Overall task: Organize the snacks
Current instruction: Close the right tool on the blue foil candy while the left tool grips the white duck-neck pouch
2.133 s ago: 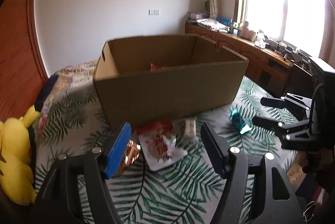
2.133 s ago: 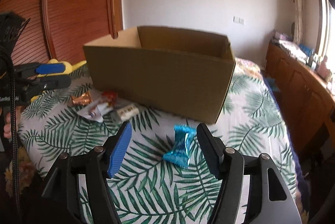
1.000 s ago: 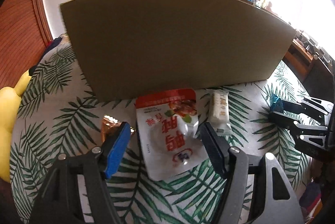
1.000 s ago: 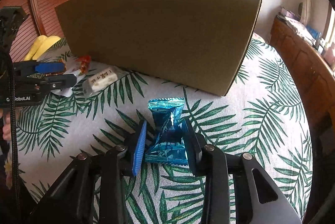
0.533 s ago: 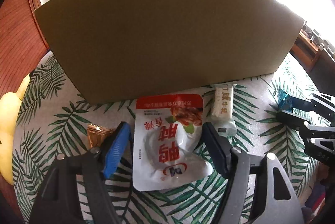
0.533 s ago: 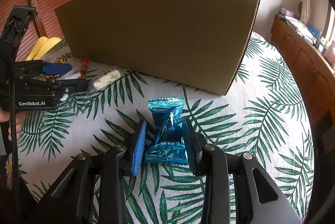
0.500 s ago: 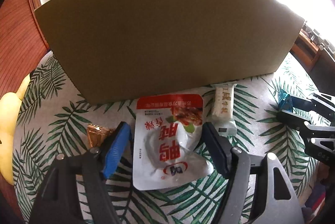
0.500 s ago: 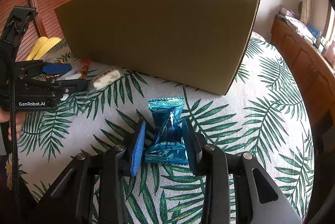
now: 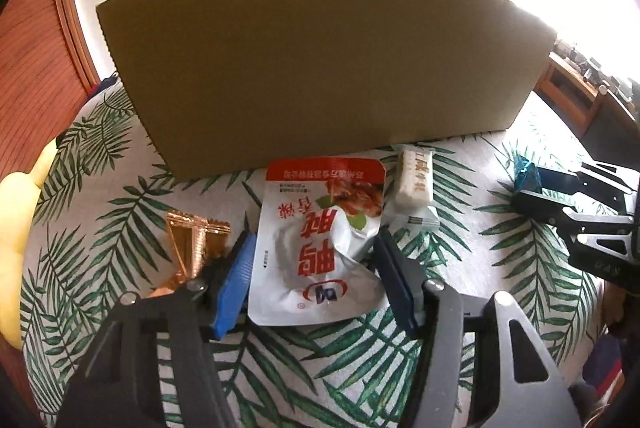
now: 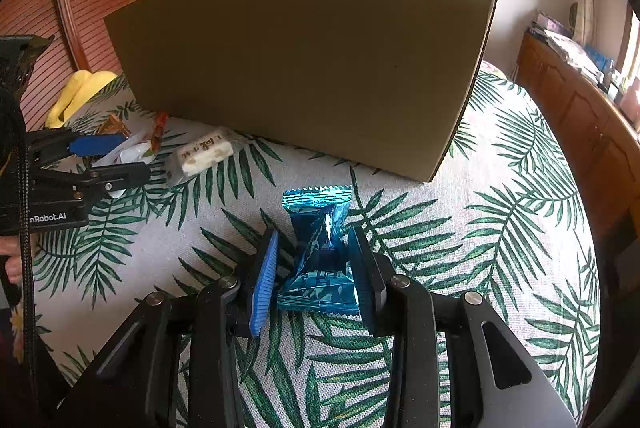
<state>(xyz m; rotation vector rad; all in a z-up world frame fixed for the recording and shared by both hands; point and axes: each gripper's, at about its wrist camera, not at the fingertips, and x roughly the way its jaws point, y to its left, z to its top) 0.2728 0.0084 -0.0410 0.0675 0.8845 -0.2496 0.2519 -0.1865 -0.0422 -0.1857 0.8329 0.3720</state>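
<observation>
Leaf-print bedspread (image 9: 100, 212) in front of cardboard box (image 9: 320, 60); left gripper (image 9: 316, 284) now lower than two seconds back, jaws closing around white-red pouch (image 9: 320, 232), not yet pinched; right gripper (image 10: 316, 276) unchanged, clamped on blue packet (image 10: 320, 252); both snacks nearly ready for box.

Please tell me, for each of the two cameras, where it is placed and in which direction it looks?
Left wrist: on the left gripper, looking down along its closing jaws at the white snack pouch between them, with the cardboard box behind it.
Right wrist: on the right gripper, which grips the blue packet.
Shared: box, nougat bar, leaf-print cloth; each view shows the other gripper.
</observation>
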